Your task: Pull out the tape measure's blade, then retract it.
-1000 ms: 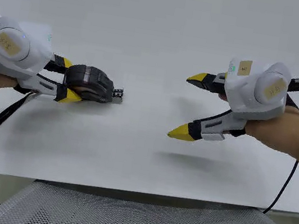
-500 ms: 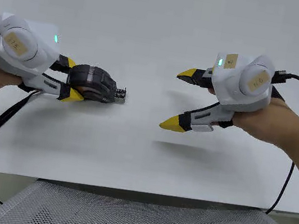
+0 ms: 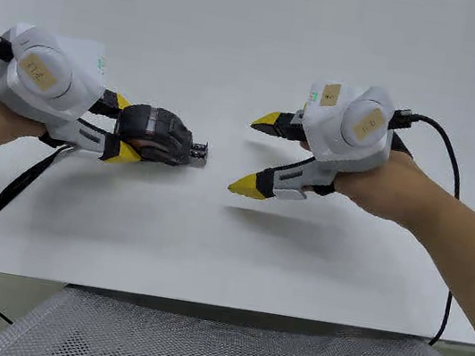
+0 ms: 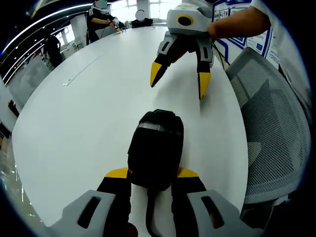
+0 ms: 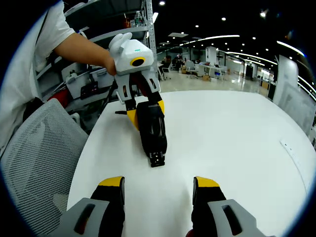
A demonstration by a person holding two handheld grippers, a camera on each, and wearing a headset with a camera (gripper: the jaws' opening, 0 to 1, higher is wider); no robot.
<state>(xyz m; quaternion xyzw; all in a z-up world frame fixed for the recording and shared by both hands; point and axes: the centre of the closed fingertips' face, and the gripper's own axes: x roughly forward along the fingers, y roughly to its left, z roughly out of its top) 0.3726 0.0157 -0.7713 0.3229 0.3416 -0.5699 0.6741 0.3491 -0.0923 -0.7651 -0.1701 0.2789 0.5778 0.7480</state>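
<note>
We see a wide white table (image 3: 260, 37), bare and matte, running far back into a large workroom with rows of ceiling lights (image 5: 217, 37) and metal shelving (image 5: 143, 19) along one side. A grey mesh chair (image 3: 219, 351) sits against the table's near edge.

On the left, the left tongs (image 3: 124, 128) sit low at the table, their yellow-tipped jaws pinching the rear of a black tape measure (image 3: 156, 133) from both sides. On the right, the right tongs (image 3: 250, 154) hover just above the table with jaws spread wide, holding nothing. Their tips face the tape measure, near it but apart, with bare table between.

The tape measure rests on the table at the left, its case pointing right toward the right tongs. A black cable (image 3: 455, 176) trails from the right tongs off the table's near edge. A black strap (image 3: 25, 180) lies on the table, running from behind the left tongs toward the near left. At the mouth of the case we see the small end hook (image 3: 199, 149), with no length of blade drawn out
</note>
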